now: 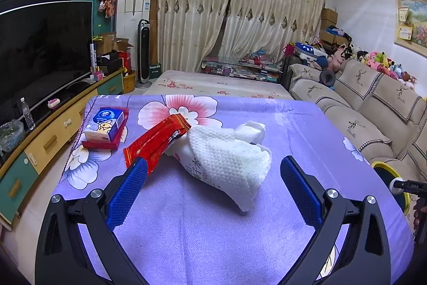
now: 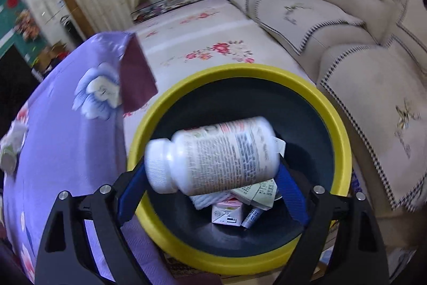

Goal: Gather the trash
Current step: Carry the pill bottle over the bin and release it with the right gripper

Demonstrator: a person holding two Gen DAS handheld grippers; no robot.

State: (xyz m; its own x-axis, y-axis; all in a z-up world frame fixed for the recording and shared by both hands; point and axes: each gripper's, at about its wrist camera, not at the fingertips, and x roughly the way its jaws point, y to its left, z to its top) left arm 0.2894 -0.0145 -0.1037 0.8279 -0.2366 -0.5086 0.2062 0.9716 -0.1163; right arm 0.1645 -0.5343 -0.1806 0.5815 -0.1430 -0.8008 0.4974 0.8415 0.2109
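Observation:
In the left wrist view, a red wrapper (image 1: pixel 154 143) and a white textured cloth (image 1: pixel 229 159) lie on a white printed packet (image 1: pixel 186 159) on the purple flowered tablecloth (image 1: pixel 200 231). My left gripper (image 1: pixel 213 175) is open just before them, its left finger at the wrapper's near end. In the right wrist view, my right gripper (image 2: pixel 210 172) holds a white pill bottle (image 2: pixel 213 154) sideways between its blue pads, above the yellow-rimmed dark bin (image 2: pixel 339 124). The bin holds a small carton (image 2: pixel 226 214), paper and a small tube.
A red tray with a blue tissue box (image 1: pixel 106 127) sits at the table's far left. A TV cabinet (image 1: pixel 53 140) runs along the left, a beige sofa (image 1: pixel 373 114) along the right. The bin's rim (image 1: pixel 384 167) shows at the table's right edge.

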